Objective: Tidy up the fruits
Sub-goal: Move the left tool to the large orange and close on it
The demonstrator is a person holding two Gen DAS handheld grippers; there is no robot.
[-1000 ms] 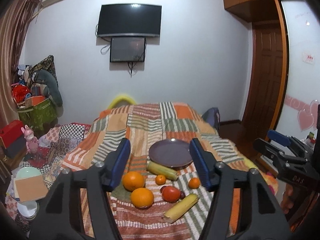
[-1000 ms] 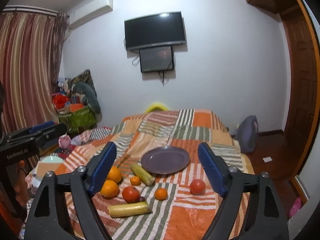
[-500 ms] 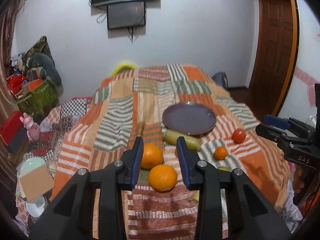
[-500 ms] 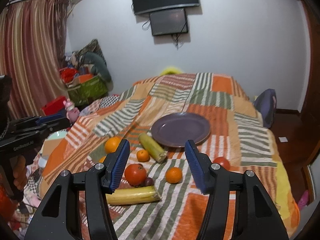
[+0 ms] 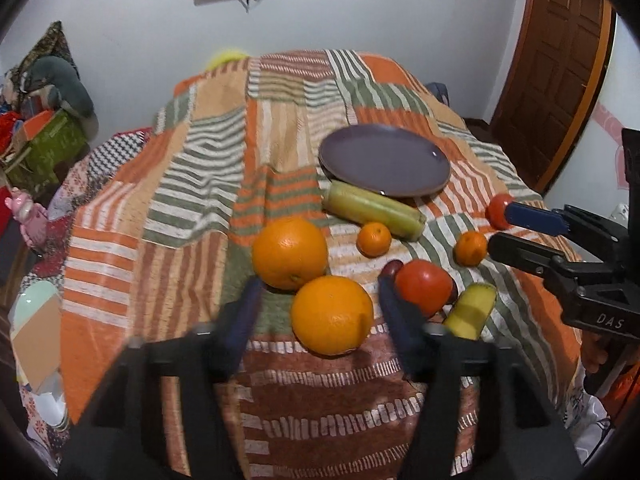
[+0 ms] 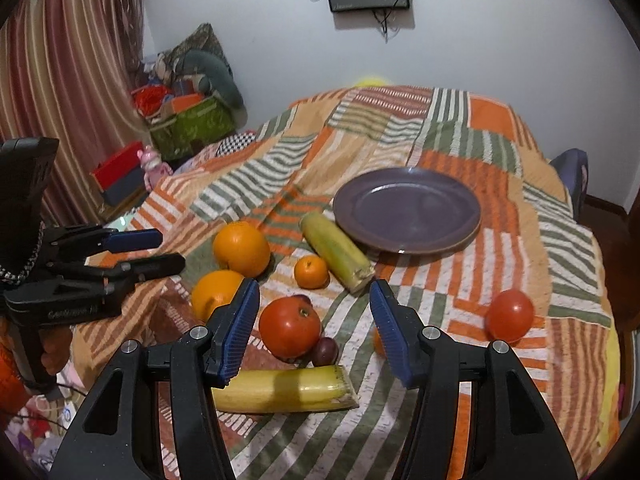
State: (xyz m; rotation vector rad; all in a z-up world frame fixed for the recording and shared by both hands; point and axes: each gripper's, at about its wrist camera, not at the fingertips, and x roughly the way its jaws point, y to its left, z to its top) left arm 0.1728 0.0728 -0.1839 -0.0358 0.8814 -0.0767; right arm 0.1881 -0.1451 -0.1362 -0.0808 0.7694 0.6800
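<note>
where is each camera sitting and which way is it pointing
Left wrist: rides the left tongs, looking forward and down at the near large orange between its open blue pads; the right tongs show at the right edge.
Right wrist: rides the right tongs, facing the big red tomato; the left tongs show at the left edge.
Shared: round purple plate, striped patchwork blanket, both oranges.

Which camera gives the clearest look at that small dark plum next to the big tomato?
The right wrist view: the plum sits unobstructed beside the big tomato. In the left wrist view, the plum is only a sliver behind the tomato.
</note>
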